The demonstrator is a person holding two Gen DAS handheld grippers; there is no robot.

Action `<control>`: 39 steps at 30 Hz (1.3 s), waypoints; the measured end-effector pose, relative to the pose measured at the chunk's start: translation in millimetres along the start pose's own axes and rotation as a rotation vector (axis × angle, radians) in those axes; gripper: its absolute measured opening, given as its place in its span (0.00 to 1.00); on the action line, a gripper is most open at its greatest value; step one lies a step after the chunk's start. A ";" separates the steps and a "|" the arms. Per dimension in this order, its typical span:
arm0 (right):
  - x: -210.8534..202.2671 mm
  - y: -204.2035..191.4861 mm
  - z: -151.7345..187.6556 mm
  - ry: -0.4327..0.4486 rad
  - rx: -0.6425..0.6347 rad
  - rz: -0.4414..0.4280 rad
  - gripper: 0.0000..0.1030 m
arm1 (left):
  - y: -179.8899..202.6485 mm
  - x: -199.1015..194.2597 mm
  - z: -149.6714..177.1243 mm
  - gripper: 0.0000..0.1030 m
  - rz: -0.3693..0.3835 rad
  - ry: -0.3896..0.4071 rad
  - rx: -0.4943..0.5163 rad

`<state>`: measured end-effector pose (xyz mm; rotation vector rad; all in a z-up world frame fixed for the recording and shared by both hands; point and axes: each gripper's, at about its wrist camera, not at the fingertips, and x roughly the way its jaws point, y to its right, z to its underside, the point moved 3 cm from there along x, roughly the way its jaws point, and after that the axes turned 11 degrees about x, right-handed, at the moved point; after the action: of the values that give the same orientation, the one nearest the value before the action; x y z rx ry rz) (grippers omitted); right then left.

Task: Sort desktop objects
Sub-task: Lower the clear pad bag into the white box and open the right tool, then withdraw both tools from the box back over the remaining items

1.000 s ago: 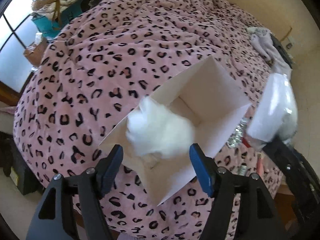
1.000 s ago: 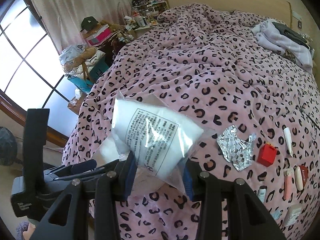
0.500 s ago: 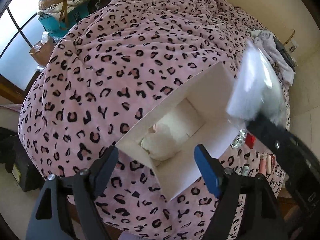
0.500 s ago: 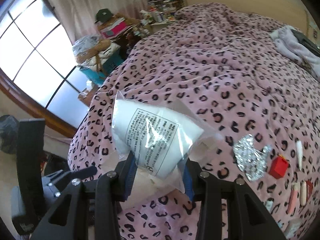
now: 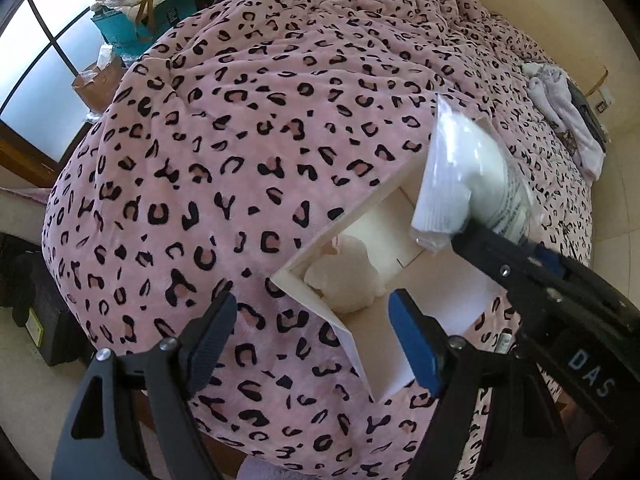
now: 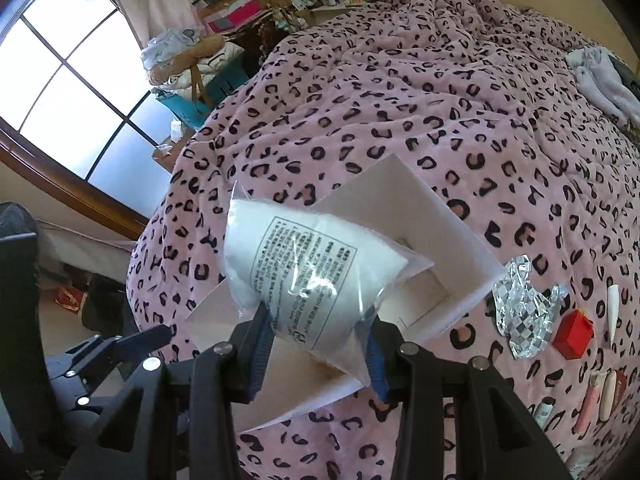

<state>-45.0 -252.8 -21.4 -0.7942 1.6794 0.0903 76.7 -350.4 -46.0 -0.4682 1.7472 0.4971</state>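
An open white box [image 5: 384, 364] [image 6: 440, 232] lies on the pink leopard-print bedcover. A fluffy white lump [image 5: 344, 280] rests inside it. My right gripper [image 6: 318, 344] is shut on a clear plastic bag of white filling [image 6: 308, 260] with a printed label, held above the box; in the left wrist view that bag [image 5: 468, 176] hangs over the box's far side. My left gripper [image 5: 312, 340] is open and empty, just in front of the box's near corner.
To the right of the box lie crinkled silver foil [image 6: 524, 312], a red cube [image 6: 572, 334], a white pointed piece [image 6: 612, 308] and several small cosmetics [image 6: 600, 396]. Folded clothes [image 6: 608, 80] sit at the far right. Cluttered bags [image 5: 148, 4] stand by the window.
The white lump has dropped from between my left fingers into the box, and the left gripper pulled back. My right gripper carried the bag leftward over the box.
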 end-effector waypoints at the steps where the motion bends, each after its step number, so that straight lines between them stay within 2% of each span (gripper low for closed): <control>1: 1.0 0.3 0.0 -0.003 -0.002 0.003 0.40 | 0.1 -0.2 -0.3 0.77 -0.002 0.001 0.002; 15: 0.3 0.7 -1.8 -0.005 -0.001 0.037 0.49 | 1.5 -2.2 -1.3 0.77 -0.014 0.002 0.010; 20: -0.6 0.6 -2.2 -0.007 -0.014 0.077 0.53 | 2.3 -2.8 -0.9 0.77 -0.015 0.006 0.014; 30: -16.6 2.8 -2.1 0.014 -0.024 0.053 0.60 | 4.5 -5.9 -1.6 0.77 -0.017 0.005 0.006; 37: -26.6 4.9 -2.1 0.023 -0.035 0.043 0.60 | 1.1 -7.3 0.5 0.77 -0.016 0.008 0.006; 39: -39.0 4.3 -3.7 0.049 -0.031 0.036 0.60 | 1.8 -9.0 1.2 0.77 -0.018 0.009 0.009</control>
<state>-48.4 -233.7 13.0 -0.7956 1.7421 0.1231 78.6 -347.9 -37.3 -0.4805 1.7520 0.4746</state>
